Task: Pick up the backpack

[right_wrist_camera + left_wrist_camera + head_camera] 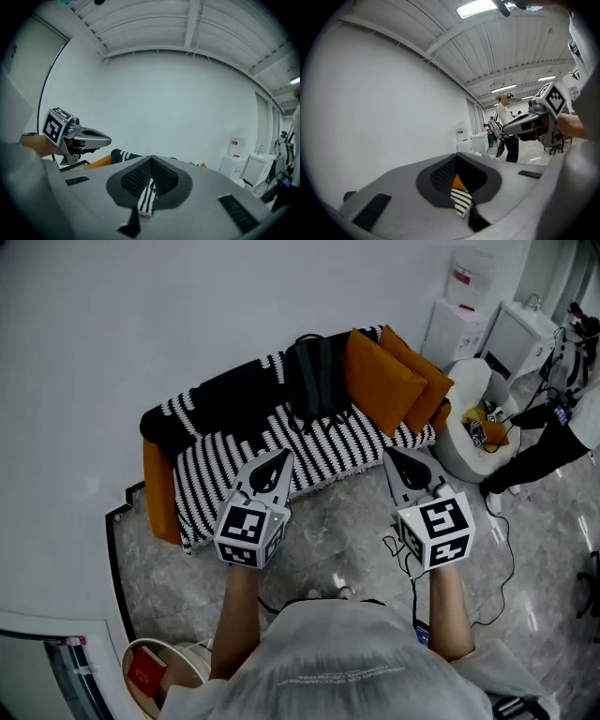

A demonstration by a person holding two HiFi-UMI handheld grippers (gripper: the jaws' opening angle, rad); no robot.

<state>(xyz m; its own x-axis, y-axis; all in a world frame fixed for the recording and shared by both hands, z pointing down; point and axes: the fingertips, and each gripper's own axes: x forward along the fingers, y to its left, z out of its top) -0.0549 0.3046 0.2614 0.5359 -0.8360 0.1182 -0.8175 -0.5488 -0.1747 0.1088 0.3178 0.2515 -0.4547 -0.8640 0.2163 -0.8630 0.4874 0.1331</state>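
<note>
Backpack (pixel 314 381) is lying on sofa (pixel 211 470), upper centre. Left gripper (pixel 279 457) and right gripper (pixel 392 456) are hovering below, closed, empty.

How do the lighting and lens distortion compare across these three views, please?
Head view: dim, edges bowed, black fabric backpack low in contrast. Left gripper view: rectangular ceiling light panel blown out, black vignette. Right gripper view: evenly lit, soft, same round vignette.

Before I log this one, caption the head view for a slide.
Left gripper and right gripper, both shut, face a striped sofa holding the backpack and orange cushions.
</note>
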